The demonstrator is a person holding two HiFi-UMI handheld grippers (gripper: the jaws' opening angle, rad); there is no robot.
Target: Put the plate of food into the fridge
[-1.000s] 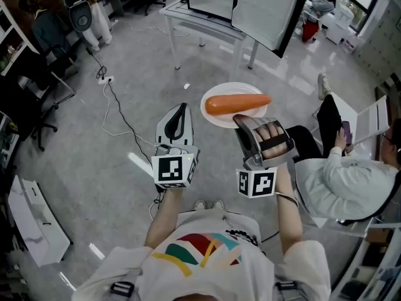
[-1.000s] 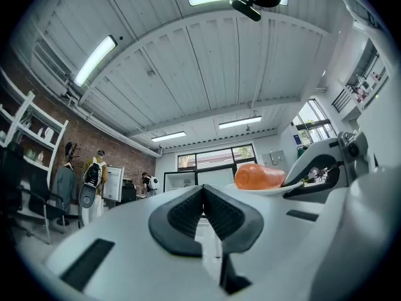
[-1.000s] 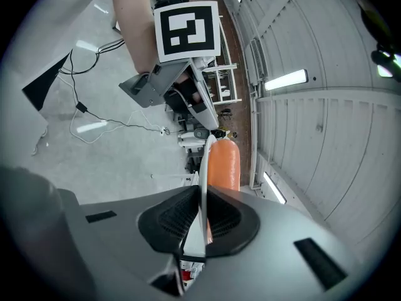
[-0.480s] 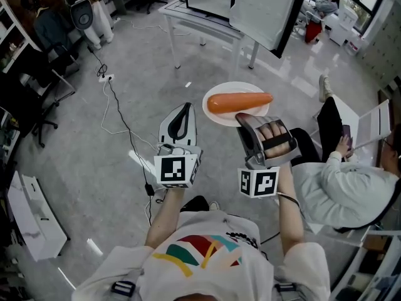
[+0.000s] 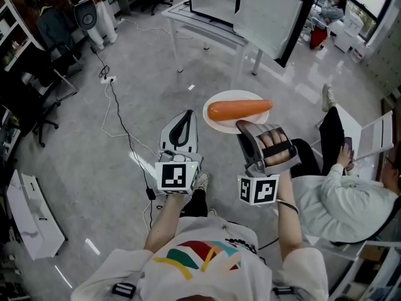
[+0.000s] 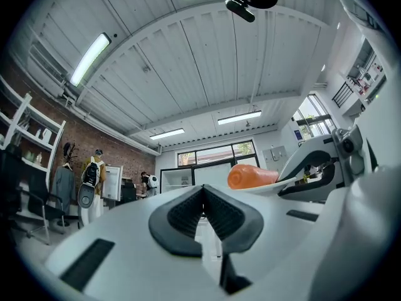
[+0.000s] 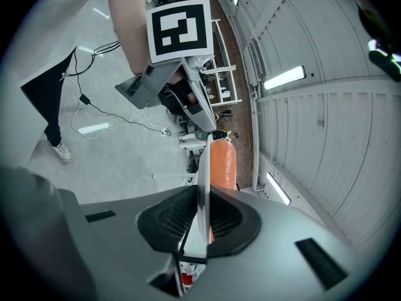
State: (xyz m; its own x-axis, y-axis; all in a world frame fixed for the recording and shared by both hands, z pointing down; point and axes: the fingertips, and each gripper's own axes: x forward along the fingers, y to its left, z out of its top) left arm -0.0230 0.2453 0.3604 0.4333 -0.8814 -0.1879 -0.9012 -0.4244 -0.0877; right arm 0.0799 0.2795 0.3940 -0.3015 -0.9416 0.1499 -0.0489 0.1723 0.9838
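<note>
1. Right gripper (image 5: 242,126): clamped on the near rim of a white plate (image 5: 219,125), with the dark ribbed pads (image 7: 229,217) pinching the thin edge from both sides.
2. Plate: held roughly level in mid-air, out in front of the person's chest and high above the grey floor (image 5: 94,168), resting on nothing.
3. On the plate: a single orange carrot (image 5: 240,110), lying crosswise and spanning nearly the full width.
4. Left gripper (image 5: 183,115): jaws pressed together with nothing between them, held just to the left of the plate and not touching it.
5. In the left gripper view: carrot and plate rim visible off to the right, above the closed pads.
6. In the right gripper view: plate seen edge-on, running straight out from between the pads, with the carrot beyond it.
7. Beyond the plate: a white table (image 5: 200,25) carrying large screens (image 5: 269,14).
8. On the floor to the left: a cable (image 5: 116,111) trailing away from a power strip.
9. At the right edge: a seated person (image 5: 341,190) in a light top, near the plate but clear of it.
</note>
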